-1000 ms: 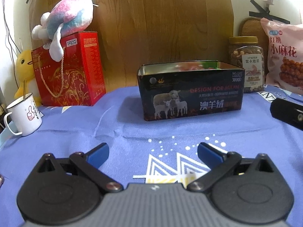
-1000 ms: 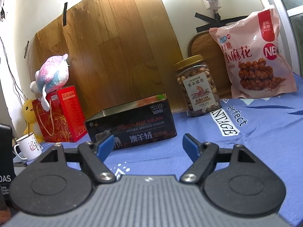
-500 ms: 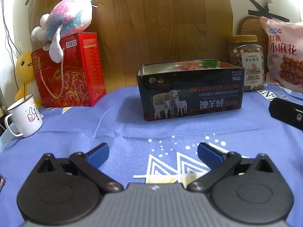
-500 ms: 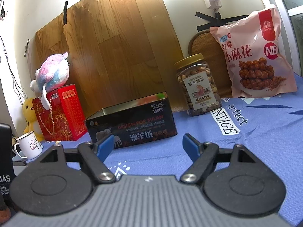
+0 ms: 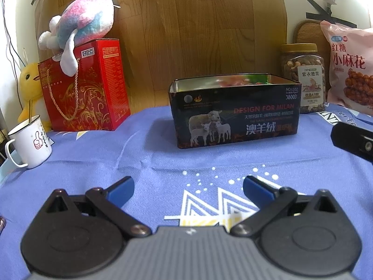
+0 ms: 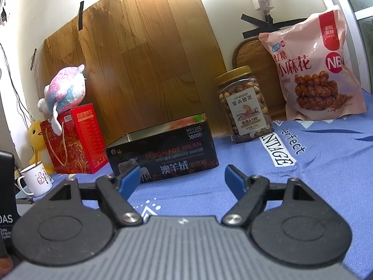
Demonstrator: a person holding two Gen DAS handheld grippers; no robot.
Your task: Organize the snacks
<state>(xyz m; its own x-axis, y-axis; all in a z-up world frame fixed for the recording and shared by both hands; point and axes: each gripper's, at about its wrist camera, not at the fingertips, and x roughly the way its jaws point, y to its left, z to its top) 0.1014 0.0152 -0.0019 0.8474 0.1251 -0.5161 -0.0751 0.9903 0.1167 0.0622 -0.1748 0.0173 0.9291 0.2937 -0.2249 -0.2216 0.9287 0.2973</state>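
Note:
A black open tin box with sheep printed on its side stands on the blue cloth; colourful wrappers show faintly inside it. The same tin box appears left of centre in the right wrist view. A nut jar with a gold lid and a pink snack bag stand at the back right. My left gripper is open and empty, well short of the tin. My right gripper is open and empty too, low over the cloth in front of the tin and jar.
A red gift box with a plush toy on top sits at the back left, beside a yellow duck toy and a white mug. A wooden board leans on the wall. The right gripper's black body juts in.
Both views have barely shifted; the grippers stay open and nothing on the cloth has moved.

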